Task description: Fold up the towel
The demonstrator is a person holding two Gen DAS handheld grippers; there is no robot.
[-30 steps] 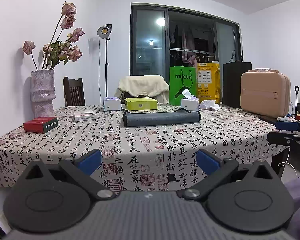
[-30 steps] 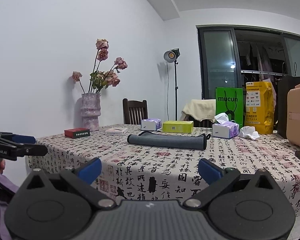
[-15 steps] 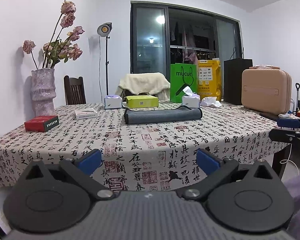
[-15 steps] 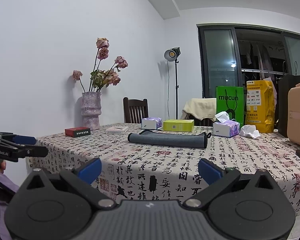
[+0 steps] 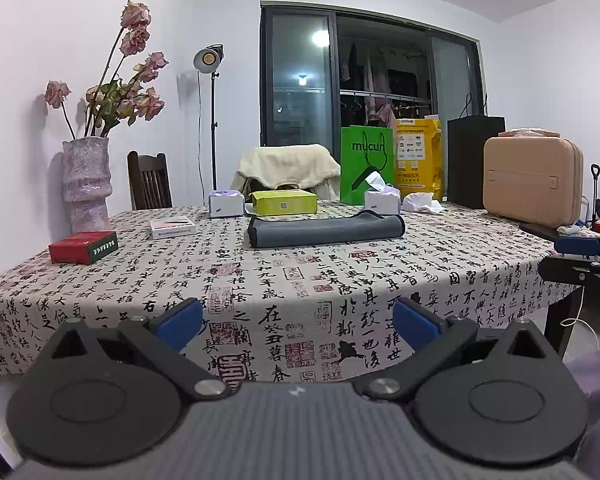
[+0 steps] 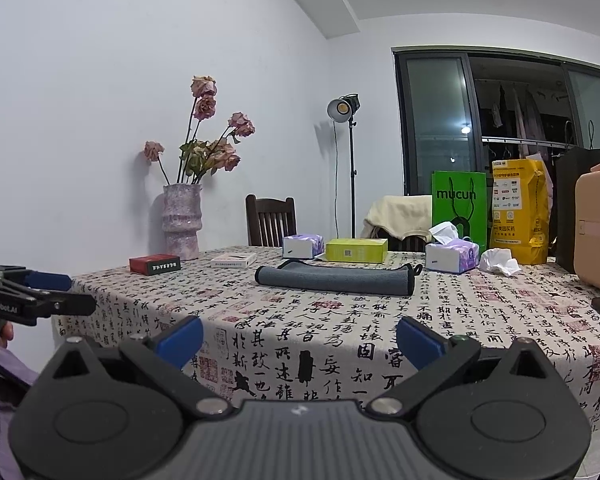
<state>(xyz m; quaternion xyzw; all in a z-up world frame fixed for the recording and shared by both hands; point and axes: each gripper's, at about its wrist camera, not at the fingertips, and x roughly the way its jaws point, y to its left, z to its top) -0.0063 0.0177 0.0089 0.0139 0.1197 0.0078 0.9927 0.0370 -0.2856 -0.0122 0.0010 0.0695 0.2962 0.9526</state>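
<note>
Grey towel [image 5: 326, 231] folded, apparently in a long strip, toward the surface's [image 5: 340, 280] far edge. Left gripper [image 5: 298, 320] and right gripper [image 6: 300, 338]: jaws apart, empty, off the near edge.

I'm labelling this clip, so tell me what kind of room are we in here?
Most likely a home dining room: a table under a calligraphy-print tablecloth, a dark wooden chair, a speckled ceramic vase of dried pink roses, and a glass door to a laundry balcony.
</note>
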